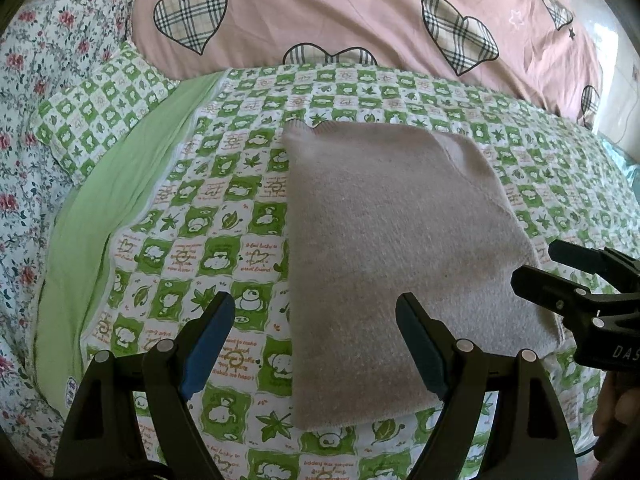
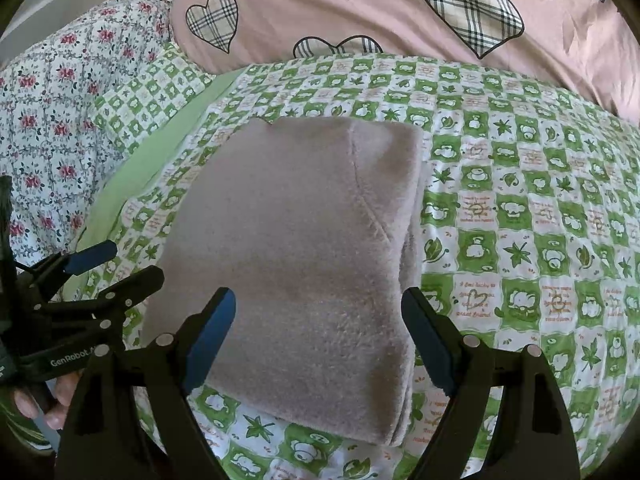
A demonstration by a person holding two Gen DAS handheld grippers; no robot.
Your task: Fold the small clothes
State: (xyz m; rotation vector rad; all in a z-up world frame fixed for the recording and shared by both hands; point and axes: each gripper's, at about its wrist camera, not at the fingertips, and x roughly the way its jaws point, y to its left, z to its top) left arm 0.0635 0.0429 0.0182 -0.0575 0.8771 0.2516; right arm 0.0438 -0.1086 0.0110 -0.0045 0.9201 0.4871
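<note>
A beige fleece garment (image 1: pixel 396 248) lies folded into a thick rectangle on the green checked bedsheet (image 1: pixel 224 216); it also shows in the right wrist view (image 2: pixel 296 256). My left gripper (image 1: pixel 316 340) is open and empty, hovering just above the garment's near left edge. My right gripper (image 2: pixel 318 336) is open and empty over the garment's near edge. The right gripper also shows in the left wrist view (image 1: pixel 544 268) at the garment's right side, and the left gripper shows in the right wrist view (image 2: pixel 116 264) at its left side.
A pink quilt with plaid hearts (image 1: pixel 360 12) is piled behind the garment. A floral quilt (image 1: pixel 36 92) and a green checked pillow (image 1: pixel 100 108) lie at the left. The sheet has a plain green border (image 1: pixel 104 216) on the left.
</note>
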